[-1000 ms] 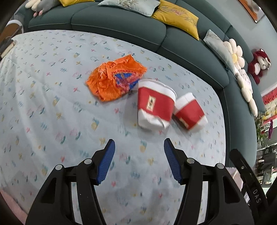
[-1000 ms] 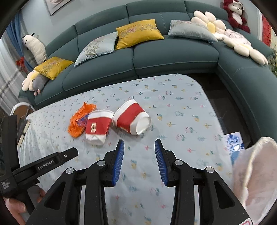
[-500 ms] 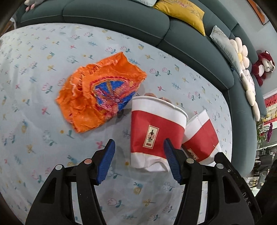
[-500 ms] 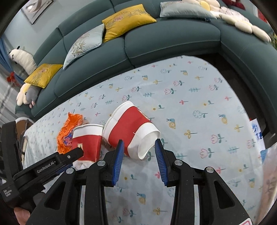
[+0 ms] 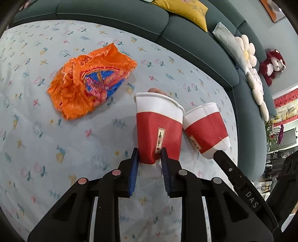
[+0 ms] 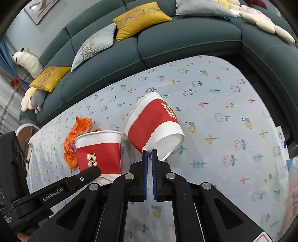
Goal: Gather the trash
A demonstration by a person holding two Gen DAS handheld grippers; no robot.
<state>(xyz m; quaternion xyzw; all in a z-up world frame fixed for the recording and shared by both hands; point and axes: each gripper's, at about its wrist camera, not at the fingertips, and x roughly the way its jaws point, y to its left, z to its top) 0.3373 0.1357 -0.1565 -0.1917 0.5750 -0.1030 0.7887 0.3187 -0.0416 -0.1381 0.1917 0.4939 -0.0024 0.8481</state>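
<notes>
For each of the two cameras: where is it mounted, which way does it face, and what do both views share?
Left wrist: sits on the left gripper, facing the sofa across the table; its fingers clamp the upright cup.
Right wrist: sits on the right gripper, facing the same sofa; its fingers pinch the tipped cup at its rim.
Shared: both cups, the orange wrapper, and the other gripper's tip.

Black gripper frames, blue fingers (image 5: 134,167), silver screws.

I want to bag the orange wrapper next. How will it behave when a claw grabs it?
The orange wrapper looks crinkled and thin, so it will likely flop and crumple, not hold shape. It seems very light and probably slides on the tablecloth if nudged. Its glossy film may slip.
</notes>
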